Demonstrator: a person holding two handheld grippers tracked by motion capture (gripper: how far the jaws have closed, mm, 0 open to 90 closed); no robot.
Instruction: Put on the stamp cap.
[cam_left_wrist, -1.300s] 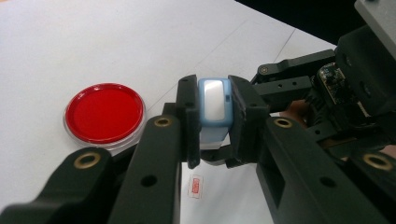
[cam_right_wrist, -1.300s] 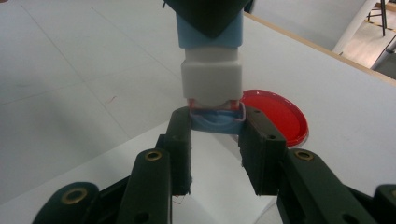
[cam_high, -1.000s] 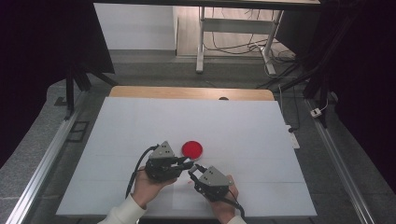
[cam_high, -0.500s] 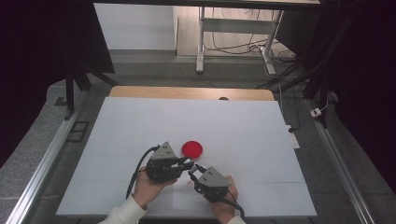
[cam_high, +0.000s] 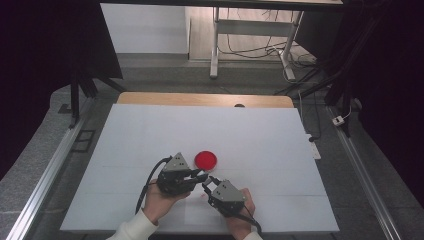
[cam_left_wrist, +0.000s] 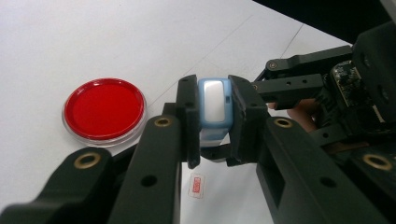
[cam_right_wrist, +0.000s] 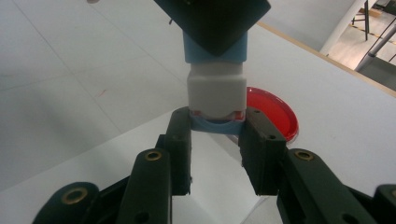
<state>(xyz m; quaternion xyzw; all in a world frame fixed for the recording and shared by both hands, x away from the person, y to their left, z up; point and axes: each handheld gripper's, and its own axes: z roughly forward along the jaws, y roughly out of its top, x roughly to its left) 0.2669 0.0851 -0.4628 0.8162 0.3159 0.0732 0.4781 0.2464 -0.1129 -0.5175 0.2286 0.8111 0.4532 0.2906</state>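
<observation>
Near the front edge of the counter (cam_high: 150, 135), about midway along it, the two grippers meet tip to tip over the white surface, and both hold one small thing between them: a light-blue and white stamp block (cam_left_wrist: 214, 112). The left gripper (cam_high: 199, 176) has its jaws closed on the blue upper part, pads pressed against its two flat sides. The right gripper (cam_high: 207, 181) grips the blue base cap (cam_right_wrist: 215, 125) at the other end, jaws clamped on its rim.

The block looks like hard moulded plastic, light and stiff, so it should neither flex nor crush under the pads, but its smooth, glossy faces could slip if the pull is off-axis. The flat opposite sides are the sound places to grip, as both grippers now do. The white middle section (cam_right_wrist: 216, 91) sits between the two blue parts, with a thin red line showing where it meets the cap, probably an ink pad, so the cap likely pulls off with a straight tug and the red part should be kept off the counter.

On the counter below lies a small red-printed mark (cam_left_wrist: 196, 186). Just beyond the grippers, towards the middle of the counter, rests a shallow clear dish with a red disc (cam_high: 206, 159) in it, apart from both grippers. The counter's far edge shows a wooden strip (cam_high: 200, 99).
</observation>
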